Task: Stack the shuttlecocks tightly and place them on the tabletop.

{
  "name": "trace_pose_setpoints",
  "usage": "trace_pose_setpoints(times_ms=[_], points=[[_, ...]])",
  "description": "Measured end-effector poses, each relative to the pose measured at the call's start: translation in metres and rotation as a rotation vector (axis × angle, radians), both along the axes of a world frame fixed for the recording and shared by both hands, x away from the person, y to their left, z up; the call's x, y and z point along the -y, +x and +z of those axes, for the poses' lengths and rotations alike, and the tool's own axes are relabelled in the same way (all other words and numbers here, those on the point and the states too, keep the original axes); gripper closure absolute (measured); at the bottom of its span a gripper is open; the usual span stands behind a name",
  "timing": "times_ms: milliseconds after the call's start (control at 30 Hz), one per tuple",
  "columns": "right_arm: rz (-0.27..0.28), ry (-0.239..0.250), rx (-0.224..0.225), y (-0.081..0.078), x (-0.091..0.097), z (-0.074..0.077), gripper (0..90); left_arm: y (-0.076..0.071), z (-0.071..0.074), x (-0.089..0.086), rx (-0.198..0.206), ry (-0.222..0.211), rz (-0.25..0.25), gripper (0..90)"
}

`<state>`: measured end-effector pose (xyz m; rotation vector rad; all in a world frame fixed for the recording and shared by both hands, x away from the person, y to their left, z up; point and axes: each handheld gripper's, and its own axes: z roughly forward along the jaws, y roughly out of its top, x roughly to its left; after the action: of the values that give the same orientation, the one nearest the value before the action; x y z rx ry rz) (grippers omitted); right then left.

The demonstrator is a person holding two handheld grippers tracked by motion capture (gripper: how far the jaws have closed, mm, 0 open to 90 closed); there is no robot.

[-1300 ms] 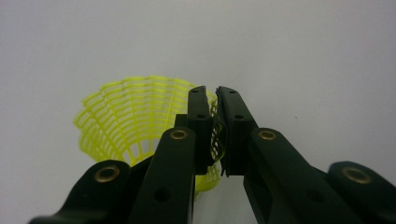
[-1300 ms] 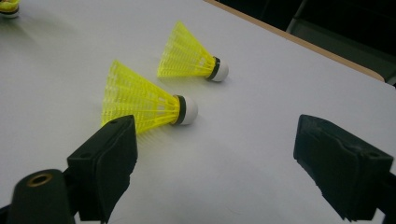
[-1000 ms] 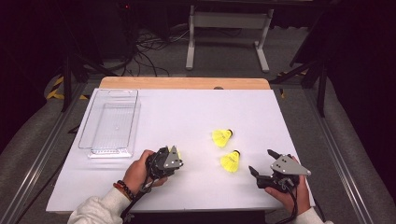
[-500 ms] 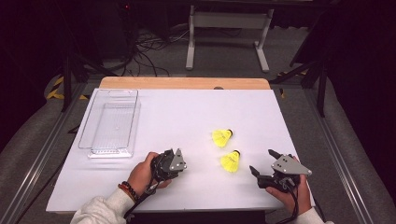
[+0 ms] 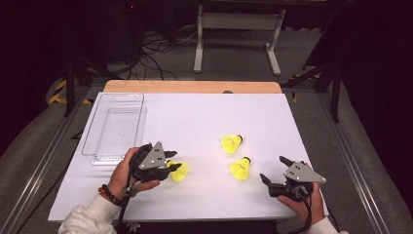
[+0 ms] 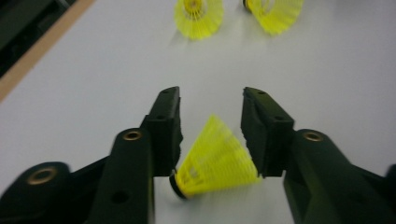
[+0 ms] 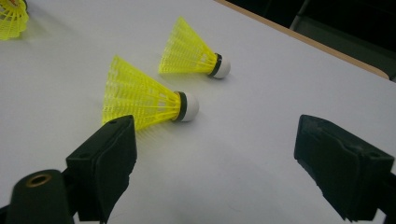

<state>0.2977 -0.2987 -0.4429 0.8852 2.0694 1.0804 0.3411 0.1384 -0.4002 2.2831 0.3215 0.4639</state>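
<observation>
Shuttlecock (image 6: 216, 161) between parted left fingers (image 6: 166, 123)

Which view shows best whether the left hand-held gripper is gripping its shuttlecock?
The left gripper view: the shuttlecock lies between the left hand-held gripper, whose jaws have just been opening and stand apart from its skirt. The high view shows it partly hidden by that gripper; the right gripper view catches only its edge.
</observation>
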Motion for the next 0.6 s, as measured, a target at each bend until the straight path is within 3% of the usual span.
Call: trace_pose_setpoints(times_ms=[67,100,233,533,600], points=[[0.001,-0.002,0.0,0.0,0.0,0.0,14.0,0.002,-0.006,-0.007,-0.026,0.028,-0.003,50.9],[0.005,-0.004,-0.002,0.0,-0.001,0.0,13.9,0.004,-0.011,-0.01,-0.038,0.072,-0.004,45.6],[0.05,0.021,-0.011,0.0,-0.002,0.0,13.7,0.01,-0.028,-0.012,-0.087,0.159,-0.033,30.0],[0.073,0.018,-0.039,0.001,-0.003,-0.003,13.6,0.03,-0.044,0.01,-0.105,0.262,-0.056,28.1],[0.078,0.017,-0.045,0.001,-0.003,-0.005,13.6,0.035,-0.046,0.014,-0.111,0.268,-0.06,28.4]])
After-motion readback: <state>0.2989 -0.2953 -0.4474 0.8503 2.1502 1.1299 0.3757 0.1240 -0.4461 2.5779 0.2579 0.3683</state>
